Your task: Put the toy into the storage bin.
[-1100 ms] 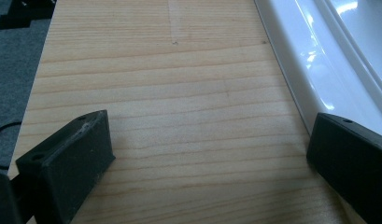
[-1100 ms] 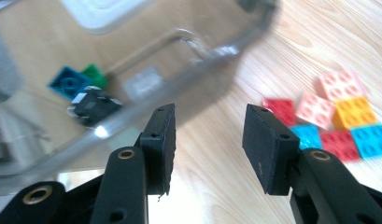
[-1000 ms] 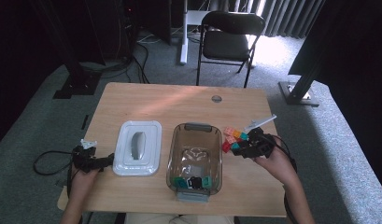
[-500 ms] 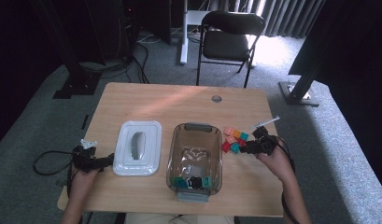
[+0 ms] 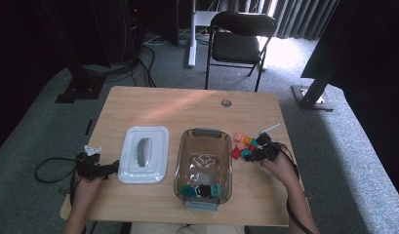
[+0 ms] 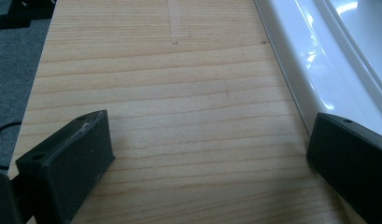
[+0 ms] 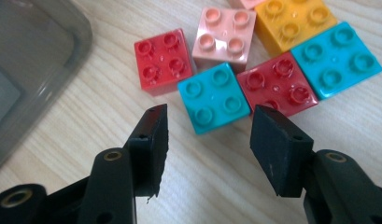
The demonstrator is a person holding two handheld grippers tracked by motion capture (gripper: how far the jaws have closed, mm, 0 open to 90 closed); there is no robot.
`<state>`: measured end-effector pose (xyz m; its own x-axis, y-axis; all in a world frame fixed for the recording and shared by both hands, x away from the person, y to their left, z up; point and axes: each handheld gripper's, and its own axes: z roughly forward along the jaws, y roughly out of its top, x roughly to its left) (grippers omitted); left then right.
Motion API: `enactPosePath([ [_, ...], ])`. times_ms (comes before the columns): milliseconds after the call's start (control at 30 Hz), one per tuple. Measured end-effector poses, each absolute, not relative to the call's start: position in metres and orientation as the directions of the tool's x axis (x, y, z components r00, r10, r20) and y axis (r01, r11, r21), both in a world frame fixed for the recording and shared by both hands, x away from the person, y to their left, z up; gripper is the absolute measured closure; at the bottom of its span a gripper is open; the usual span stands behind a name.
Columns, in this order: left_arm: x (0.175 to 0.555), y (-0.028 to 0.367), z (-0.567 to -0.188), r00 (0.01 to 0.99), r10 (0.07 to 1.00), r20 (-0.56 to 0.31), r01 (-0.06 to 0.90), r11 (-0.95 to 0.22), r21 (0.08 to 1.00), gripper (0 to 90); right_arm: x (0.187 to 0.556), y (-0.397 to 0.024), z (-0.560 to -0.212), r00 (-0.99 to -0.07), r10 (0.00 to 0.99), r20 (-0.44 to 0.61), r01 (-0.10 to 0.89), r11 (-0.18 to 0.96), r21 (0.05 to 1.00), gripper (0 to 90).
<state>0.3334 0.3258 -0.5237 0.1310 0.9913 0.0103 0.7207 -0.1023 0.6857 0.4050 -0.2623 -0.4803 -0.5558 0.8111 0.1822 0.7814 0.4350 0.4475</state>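
Note:
Several toy bricks (image 5: 243, 145) lie in a cluster on the table, right of a clear brown bin (image 5: 181, 161). My right gripper (image 5: 255, 153) hangs low at the cluster's near right side. In the right gripper view its jaws (image 7: 209, 122) stand open and have just been opening, with nothing between them. A teal brick (image 7: 213, 98) lies just beyond the tips. A red brick (image 7: 164, 60) is to its left, a second red brick (image 7: 277, 86) to its right. My left gripper (image 5: 109, 169) rests open on bare wood (image 6: 209, 126), beside a white lid (image 6: 310, 56).
The bin holds several bricks (image 5: 202, 190) at its near end. The white lid (image 5: 142, 155) lies flat left of the bin. A bin corner (image 7: 34, 60) sits left of the right gripper. A chair (image 5: 238, 41) stands beyond the table (image 5: 177, 107).
My right gripper has come down onto the brick cluster and its jaws have spread. The left gripper has stayed where it was.

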Motion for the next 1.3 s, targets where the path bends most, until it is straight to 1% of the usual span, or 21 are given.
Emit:
enactPosePath([
  [167,0.333,0.326,-0.524,0.131,0.991,0.010,0.721,-0.102,0.686,0.8,0.413,-0.258,-0.482,-0.561,0.807,0.183,0.779,0.439,0.448,44.0],
  [367,0.333,0.326,-0.524,0.131,0.991,0.011,0.721,-0.103,0.686,0.8,0.417,-0.250,-0.488,-0.583,0.798,0.153,0.767,0.478,0.429,43.2],
  [500,0.333,0.326,-0.524,0.131,0.991,0.010,0.721,-0.102,0.686,0.8,0.417,-0.248,-0.490,-0.587,0.801,0.120,0.762,0.496,0.417,47.6],
  [567,0.333,0.326,-0.524,0.131,0.991,0.010,0.721,-0.102,0.686,0.8,0.416,-0.246,-0.491,-0.584,0.805,0.107,0.764,0.500,0.407,48.3],
  [700,0.333,0.326,-0.524,0.131,0.991,0.010,0.721,-0.102,0.686,0.8,0.415,-0.245,-0.491,-0.591,0.803,0.078,0.754,0.515,0.408,53.3],
  [733,0.333,0.326,-0.524,0.131,0.991,0.010,0.721,-0.102,0.686,0.8,0.415,-0.245,-0.491,-0.593,0.802,0.070,0.751,0.520,0.406,56.4],
  [767,0.333,0.326,-0.524,0.131,0.991,0.010,0.721,-0.102,0.686,0.8,0.415,-0.245,-0.491,-0.594,0.802,0.067,0.750,0.521,0.406,57.4],
  [900,0.333,0.326,-0.524,0.131,0.991,0.010,0.721,-0.102,0.686,0.8,0.414,-0.244,-0.489,-0.593,0.802,0.072,0.754,0.522,0.400,58.6],
  [1067,0.333,0.326,-0.524,0.131,0.991,0.010,0.721,-0.102,0.685,0.8,0.410,-0.247,-0.485,-0.599,0.794,0.104,0.755,0.516,0.404,58.8],
  [1300,0.333,0.326,-0.524,0.131,0.991,0.010,0.721,-0.102,0.686,0.8,0.400,-0.251,-0.469,-0.606,0.786,0.120,0.745,0.508,0.433,58.8],
])
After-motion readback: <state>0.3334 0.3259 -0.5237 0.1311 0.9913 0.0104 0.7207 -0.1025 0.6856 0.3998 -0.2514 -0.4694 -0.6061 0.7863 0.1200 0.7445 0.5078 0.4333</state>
